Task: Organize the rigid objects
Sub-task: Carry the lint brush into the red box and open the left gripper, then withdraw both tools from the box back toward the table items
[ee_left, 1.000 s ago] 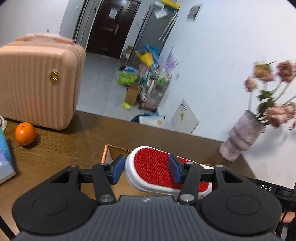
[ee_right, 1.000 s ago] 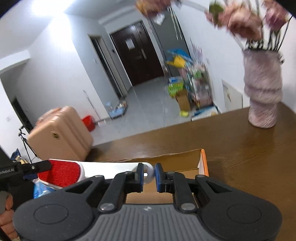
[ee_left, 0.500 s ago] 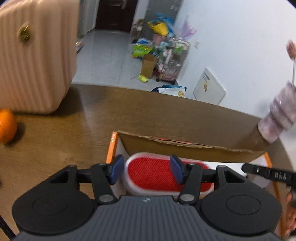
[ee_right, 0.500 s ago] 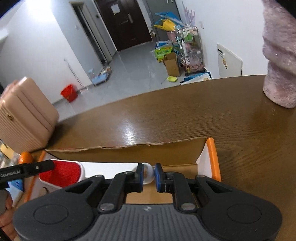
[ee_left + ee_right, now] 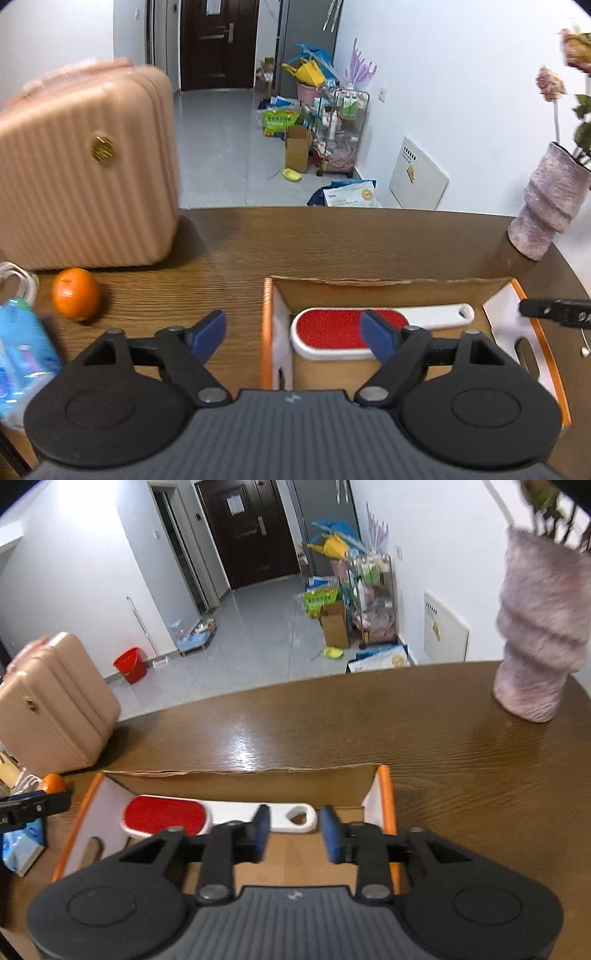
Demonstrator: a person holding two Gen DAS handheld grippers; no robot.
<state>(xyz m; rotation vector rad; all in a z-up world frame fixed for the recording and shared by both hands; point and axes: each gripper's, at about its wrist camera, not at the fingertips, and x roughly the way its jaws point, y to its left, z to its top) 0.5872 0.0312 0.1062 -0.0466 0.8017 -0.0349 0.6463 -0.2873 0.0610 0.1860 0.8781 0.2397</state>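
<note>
A white lint brush with a red pad (image 5: 332, 330) lies flat on the floor of an open cardboard box with orange edges (image 5: 266, 317). It also shows in the right wrist view (image 5: 166, 815), its handle pointing right, inside the box (image 5: 386, 797). My left gripper (image 5: 295, 336) is open and empty, raised above the box's left wall. My right gripper (image 5: 293, 830) is open and empty, just above the brush handle's end.
A pink suitcase (image 5: 85, 177) stands at the back left of the wooden table (image 5: 332, 243). An orange (image 5: 75, 293) and a blue packet (image 5: 22, 350) lie left of the box. A fuzzy pink vase with flowers (image 5: 550, 206) stands at the back right.
Both grippers have opened and let go of the brush, which now rests in the box. Both have pulled back and up from it.
</note>
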